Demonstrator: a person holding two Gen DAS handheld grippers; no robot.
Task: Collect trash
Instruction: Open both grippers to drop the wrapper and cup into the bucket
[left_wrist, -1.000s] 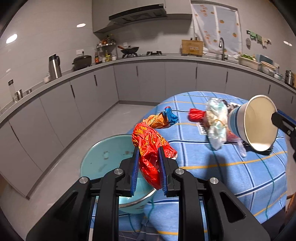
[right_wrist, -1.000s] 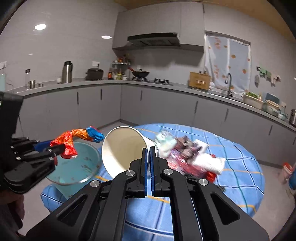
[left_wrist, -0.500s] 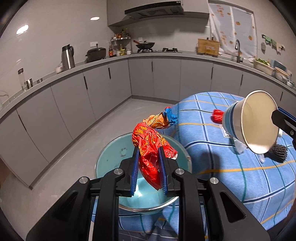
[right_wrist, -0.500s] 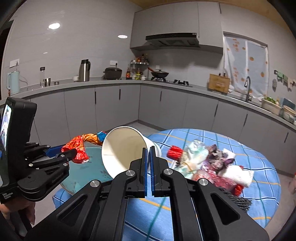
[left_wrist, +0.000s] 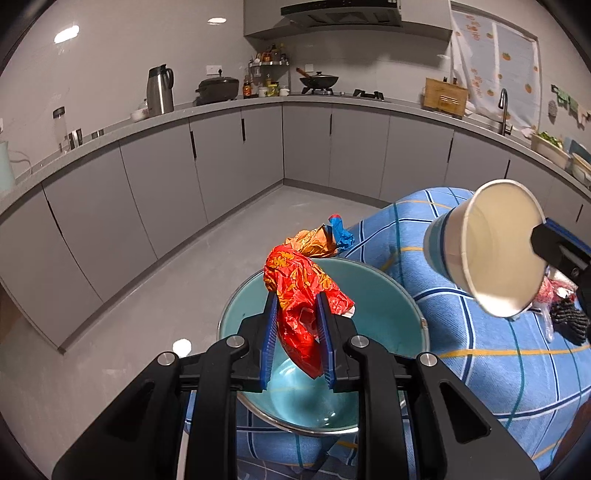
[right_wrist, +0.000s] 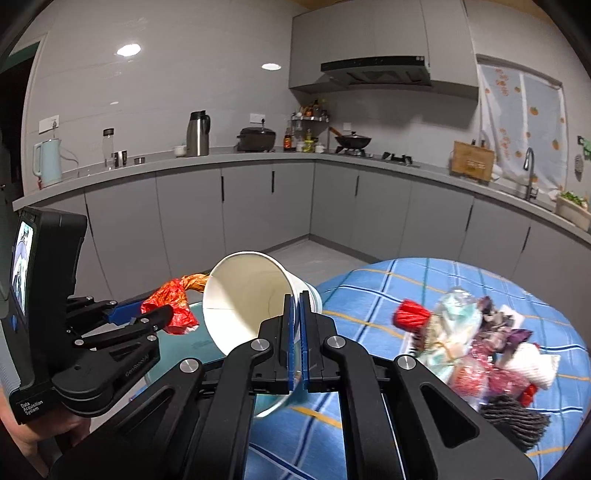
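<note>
My left gripper is shut on a crumpled red and orange wrapper with a blue tip, hanging over the teal bin beside the table. The same wrapper and left gripper appear at the left of the right wrist view. My right gripper is shut on the rim of a white paper cup, which lies tilted with its mouth facing the camera. In the left wrist view the cup hangs at the right, above the blue checked tablecloth.
A pile of trash with plastic wrappers, a red bundle and a black scrubber lies on the round table's right side. Grey kitchen cabinets and a counter curve around the room. Bare grey floor lies left of the bin.
Both grippers have moved left away from the trash pile. The wrapper now hangs over the middle of the bin, and the cup has come toward the bin's side of the table.
</note>
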